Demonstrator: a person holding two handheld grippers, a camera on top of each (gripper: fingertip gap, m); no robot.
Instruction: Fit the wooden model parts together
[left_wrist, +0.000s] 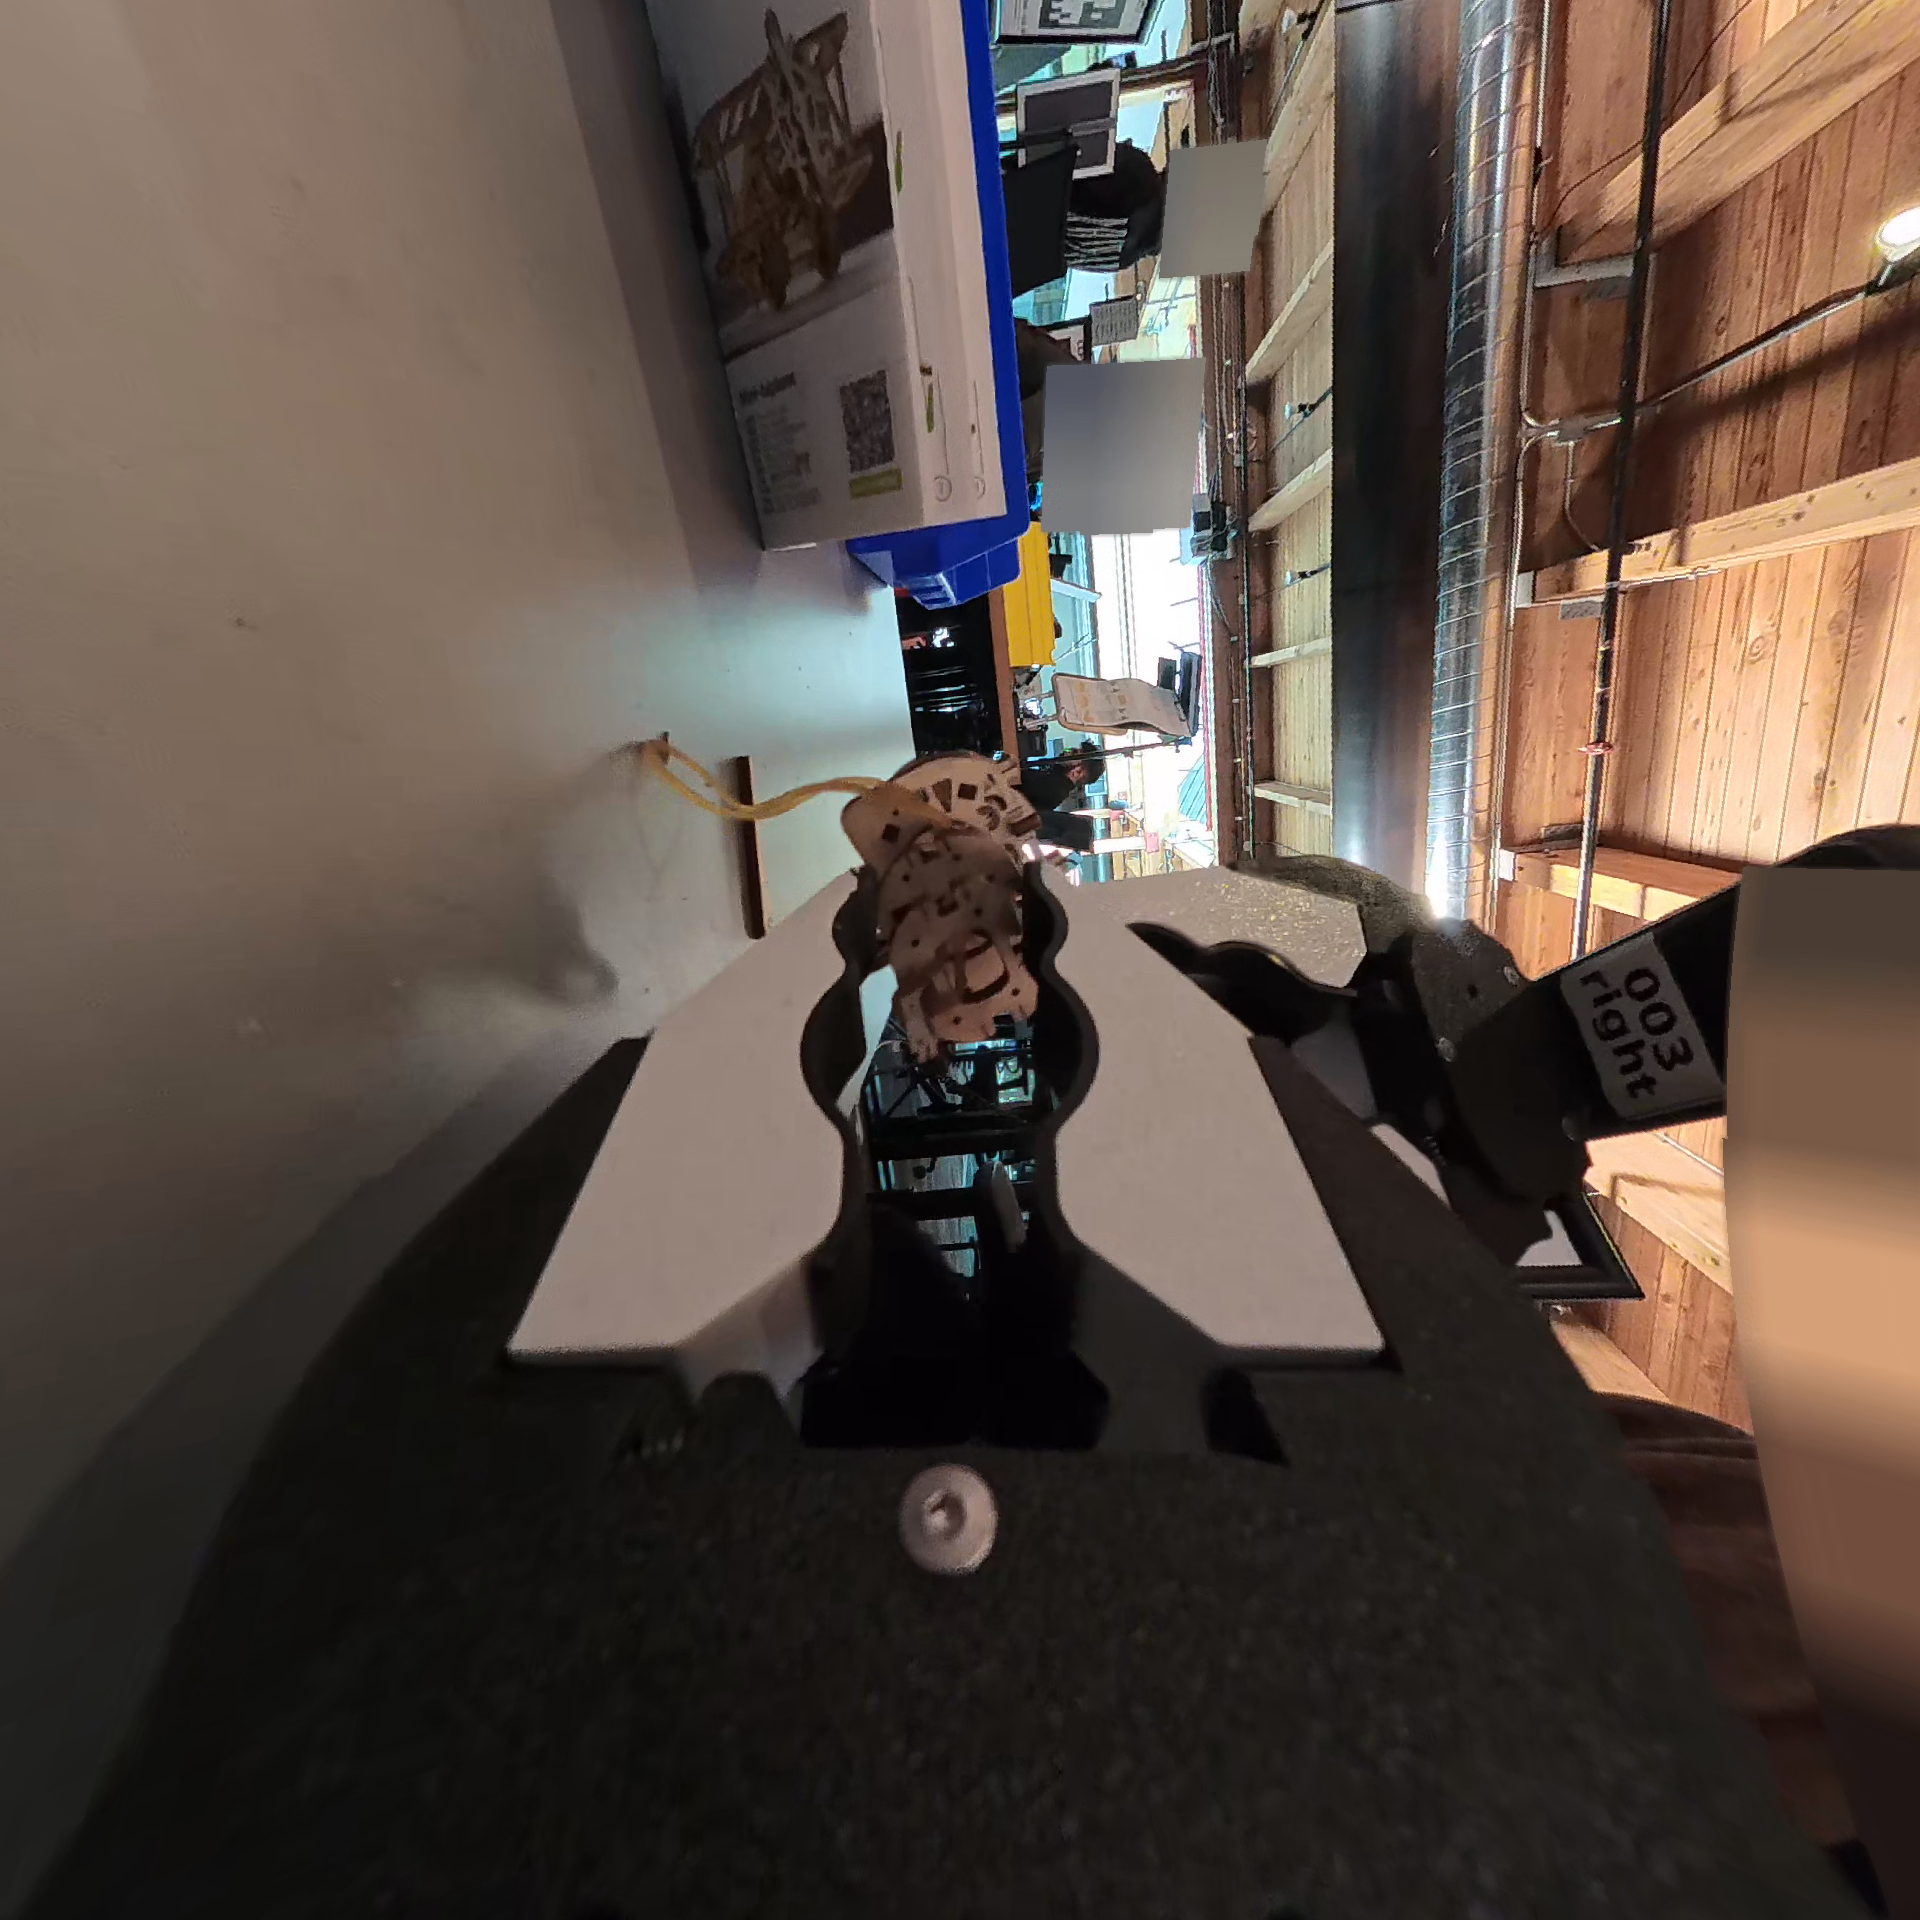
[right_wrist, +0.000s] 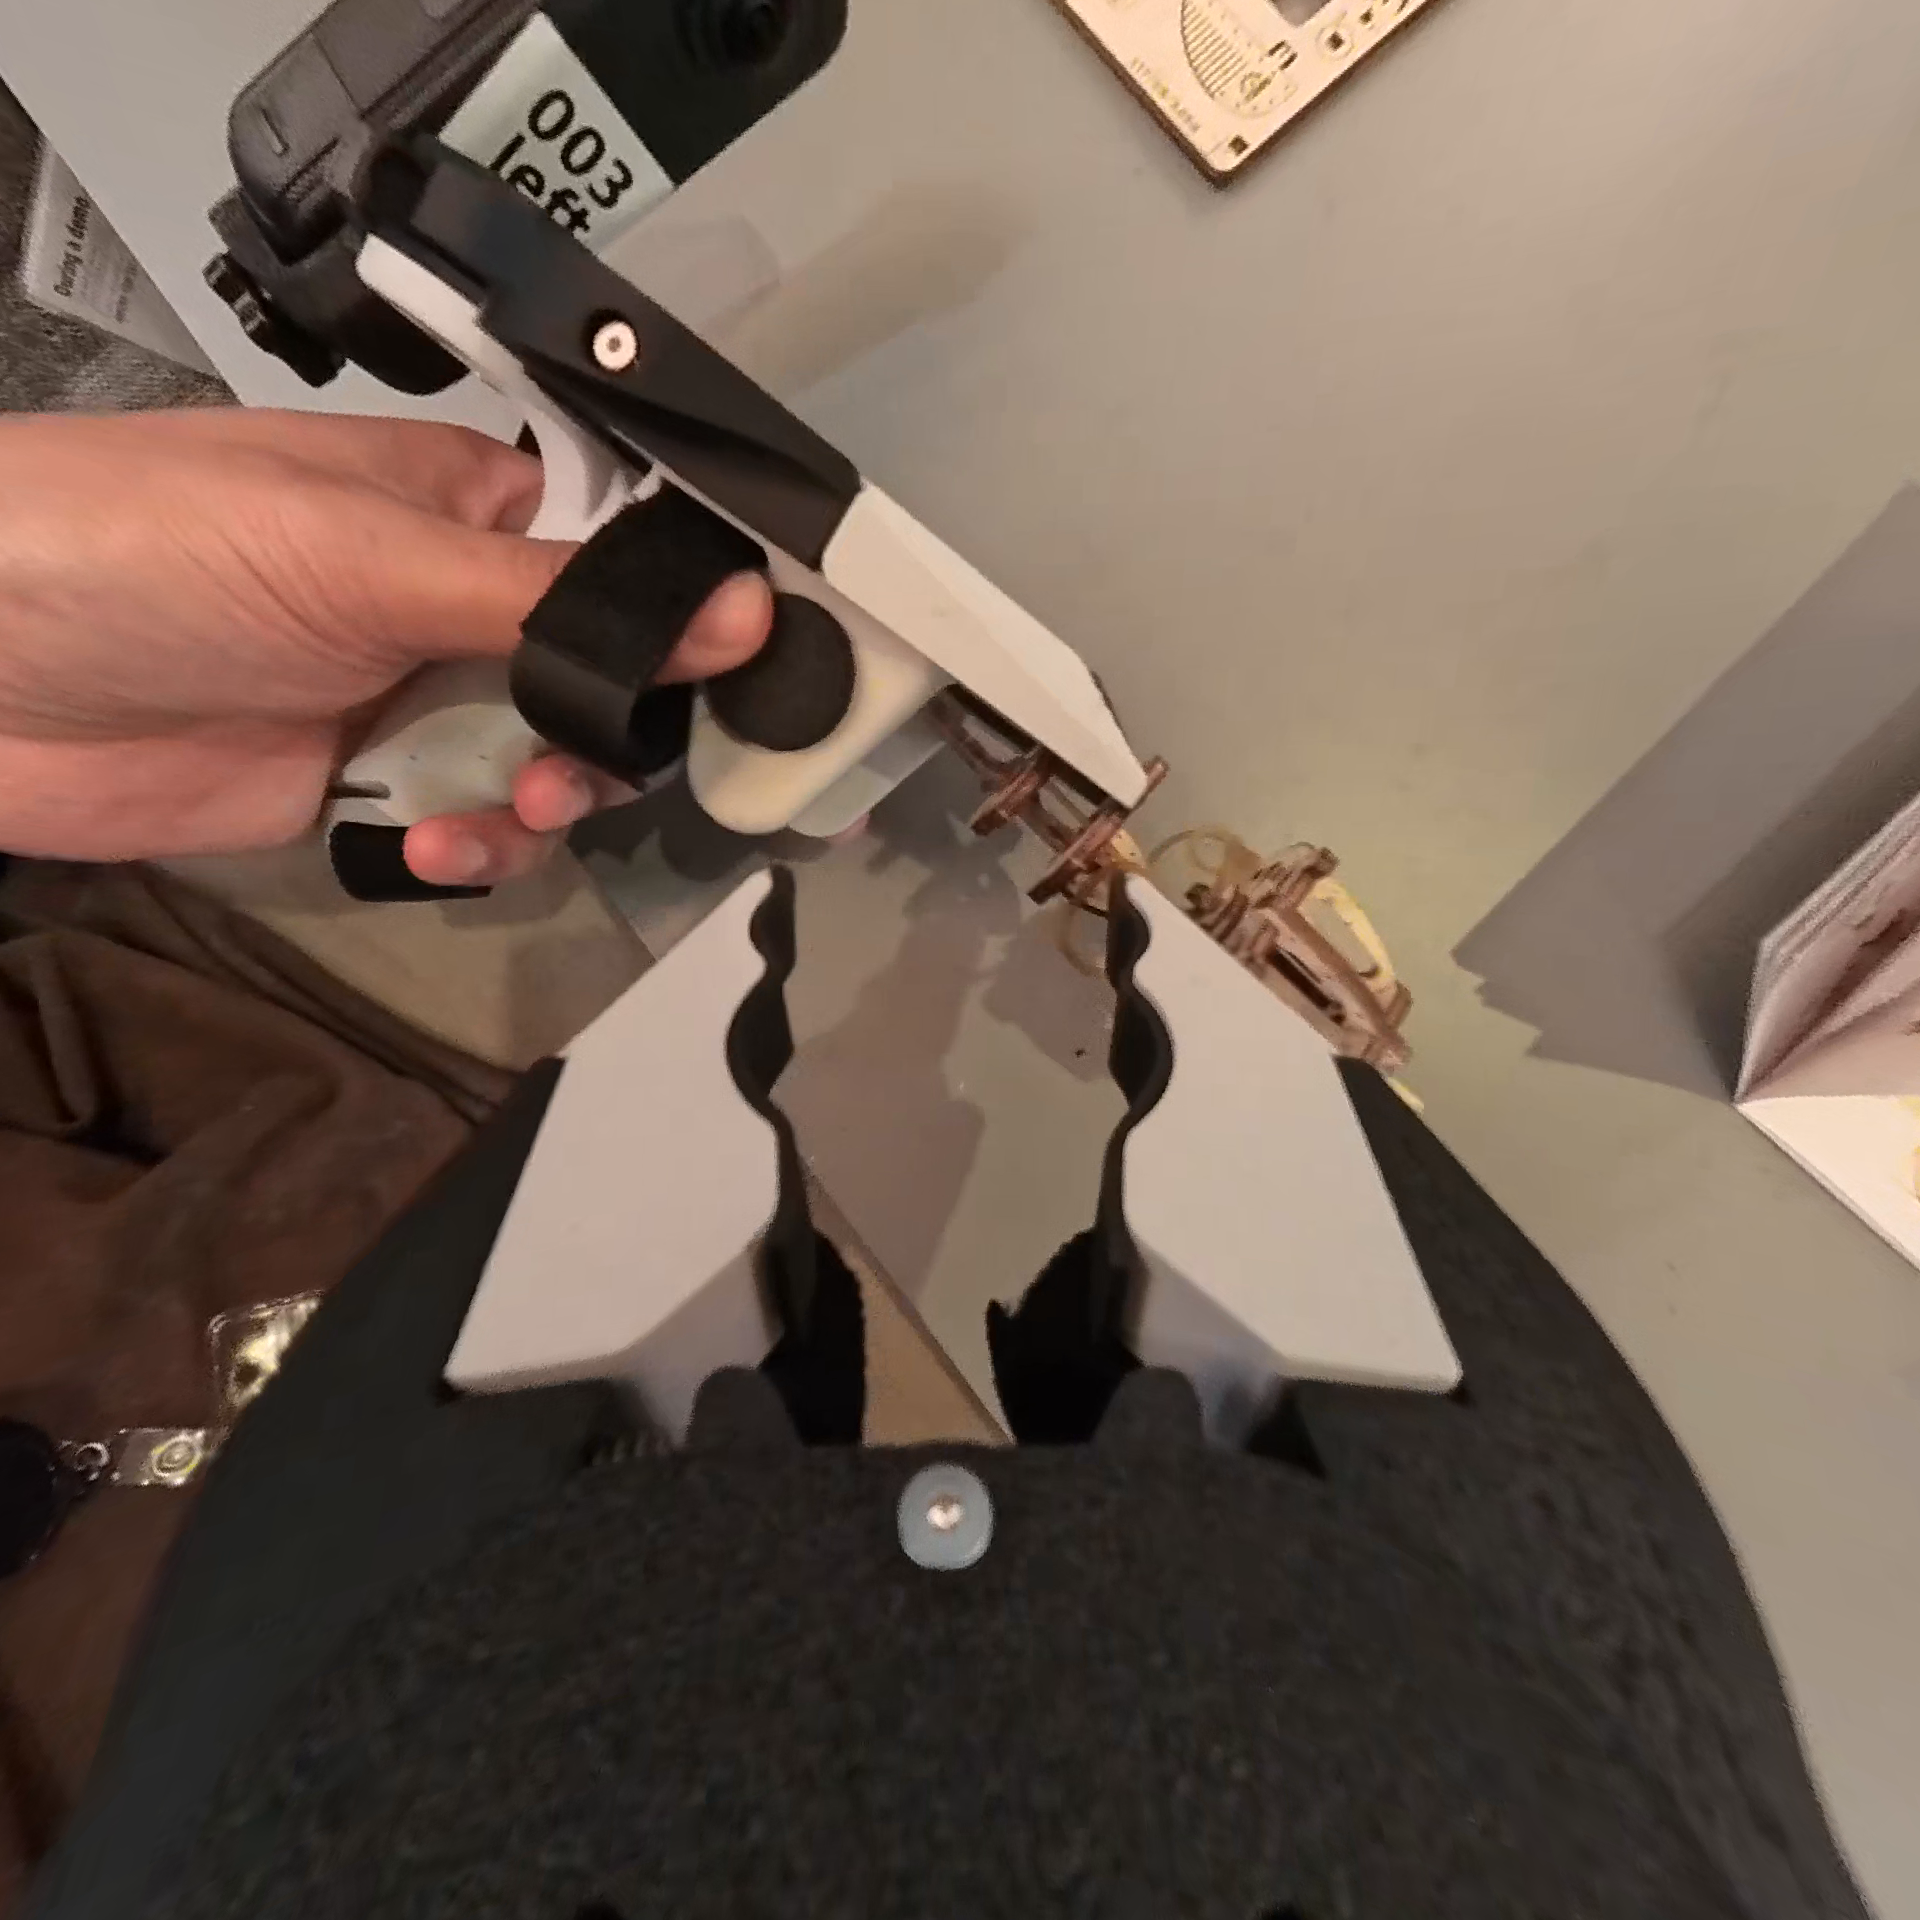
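Observation:
My left gripper (left_wrist: 945, 894) is shut on a small wooden gear assembly (left_wrist: 961, 935) and holds it above the grey table. A yellow rubber band (left_wrist: 727, 800) runs from the assembly down to the table. In the right wrist view a hand holds the left gripper (right_wrist: 1127, 795), with the assembly (right_wrist: 1049, 831) at its tips. My right gripper (right_wrist: 951, 894) is open and empty, just below and beside the assembly. Its right fingertip is close to it. A second wooden part (right_wrist: 1309, 956) with rubber bands lies on the table just beyond. The right gripper also shows in the left wrist view (left_wrist: 1174, 935).
A wooden parts sheet (right_wrist: 1247, 73) lies at the far side of the table. An open booklet (right_wrist: 1849, 1039) is on the right. The model's box (left_wrist: 831, 260) leans on a blue bin (left_wrist: 987, 312). Brown cloth (right_wrist: 208, 1091) is at the near left.

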